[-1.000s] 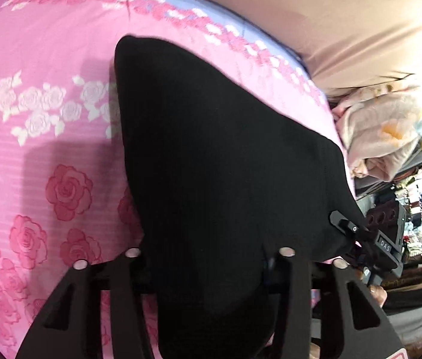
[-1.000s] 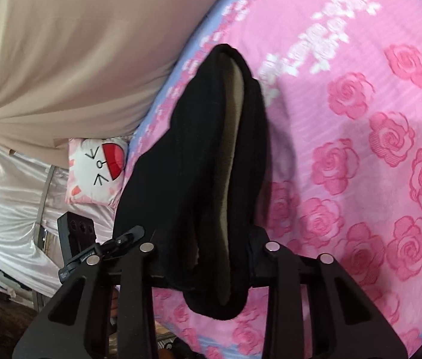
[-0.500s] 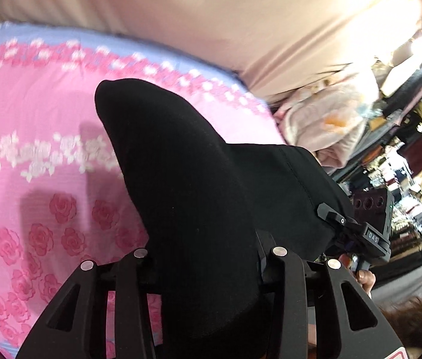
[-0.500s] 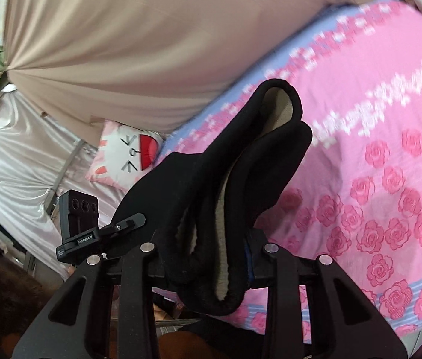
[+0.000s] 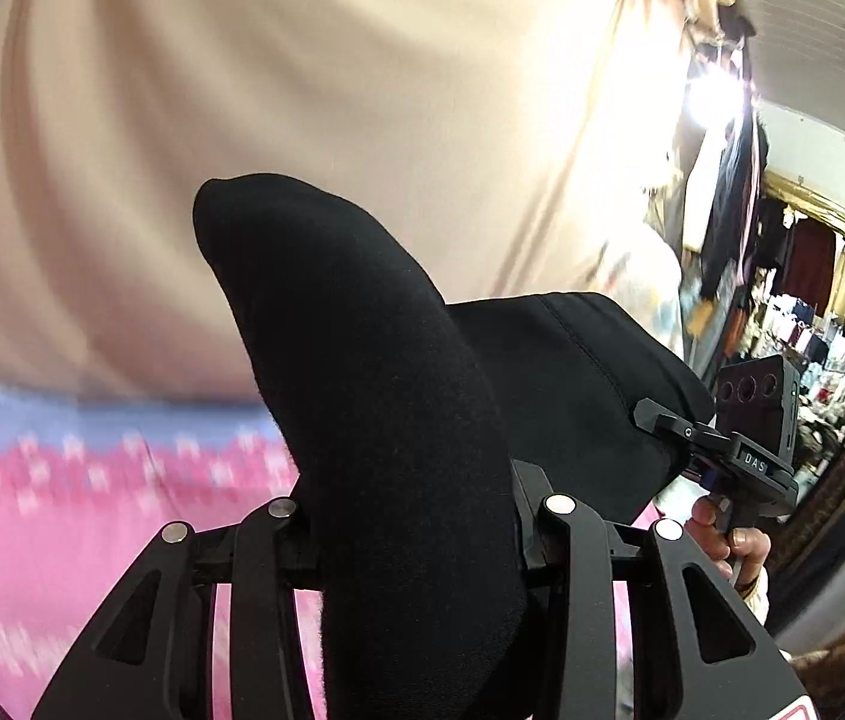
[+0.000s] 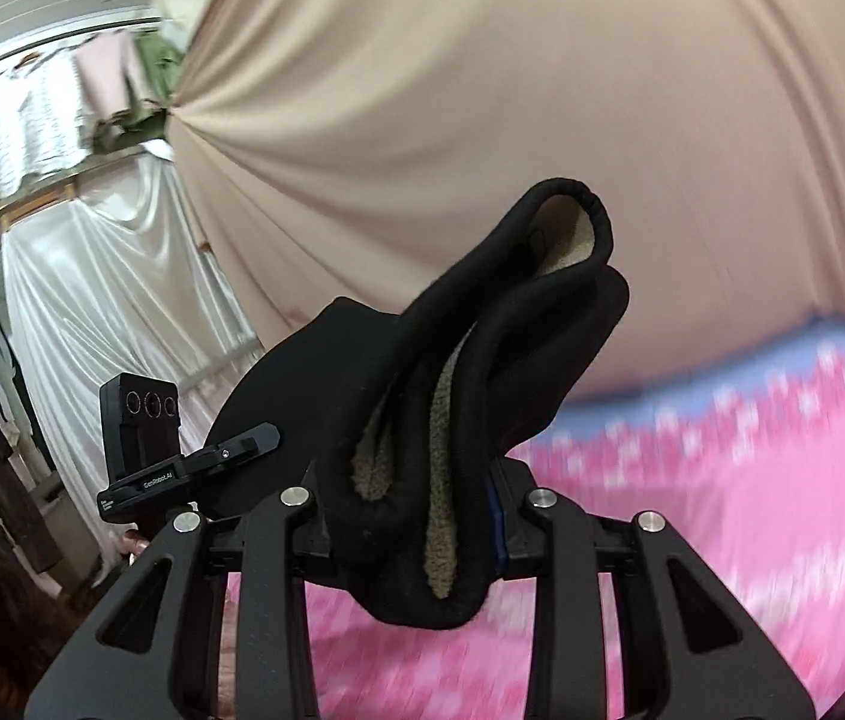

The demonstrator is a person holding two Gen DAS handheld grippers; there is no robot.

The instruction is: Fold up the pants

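Note:
The black pants (image 5: 362,372) with a beige fleece lining (image 6: 446,450) are lifted off the bed and hang between both grippers. My left gripper (image 5: 416,546) is shut on one bunched edge of the pants. My right gripper (image 6: 416,534) is shut on the other edge, where the lining shows. Each wrist view shows the other gripper at the far end of the cloth: the right gripper (image 5: 746,450) held by a hand, the left gripper (image 6: 182,462) at the left. The fingertips are hidden by the cloth.
The pink rose-print bedsheet (image 5: 62,510) lies below, also in the right wrist view (image 6: 722,510). A beige curtain (image 5: 302,90) hangs behind the bed. White drapes (image 6: 104,300) stand at the left, racks of clothes (image 5: 830,330) at the right.
Both grippers have risen and tilted upward with the pants in them. The pants have come up off the bed, and the views now show mostly curtain instead of sheet.

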